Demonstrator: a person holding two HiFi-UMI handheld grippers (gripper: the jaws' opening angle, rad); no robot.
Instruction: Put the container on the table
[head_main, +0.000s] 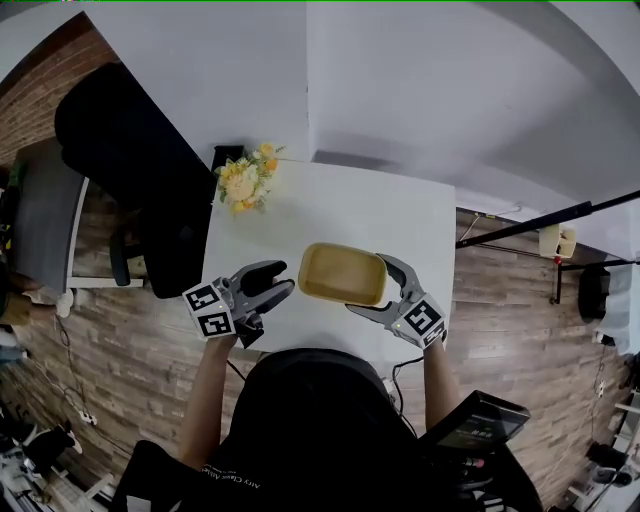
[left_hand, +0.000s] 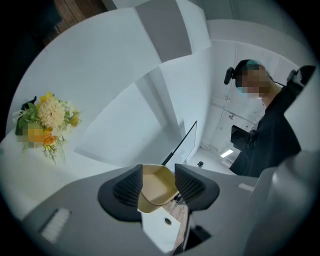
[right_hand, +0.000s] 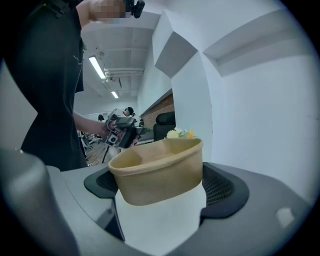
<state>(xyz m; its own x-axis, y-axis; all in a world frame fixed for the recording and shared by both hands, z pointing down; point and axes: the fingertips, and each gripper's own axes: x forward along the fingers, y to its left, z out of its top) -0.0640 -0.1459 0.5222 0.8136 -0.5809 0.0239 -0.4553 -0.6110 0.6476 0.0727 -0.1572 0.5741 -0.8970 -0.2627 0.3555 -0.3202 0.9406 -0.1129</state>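
A tan oval container (head_main: 342, 273) sits over the near part of the white table (head_main: 380, 205). My right gripper (head_main: 368, 286) is shut on its right end, one finger on the far wall and one on the near wall. In the right gripper view the container (right_hand: 157, 170) fills the space between the pads (right_hand: 227, 189), with white tabletop under it. I cannot tell whether its base touches the table. My left gripper (head_main: 285, 279) stands open just left of the container, apart from it. In the left gripper view the container (left_hand: 155, 187) shows beyond the open jaws.
A bunch of yellow and white flowers (head_main: 245, 180) stands at the table's far left corner. A black office chair (head_main: 130, 170) is beside the table on the left. Wooden floor (head_main: 520, 300) lies to the right, with a black stand arm (head_main: 545, 222) over it.
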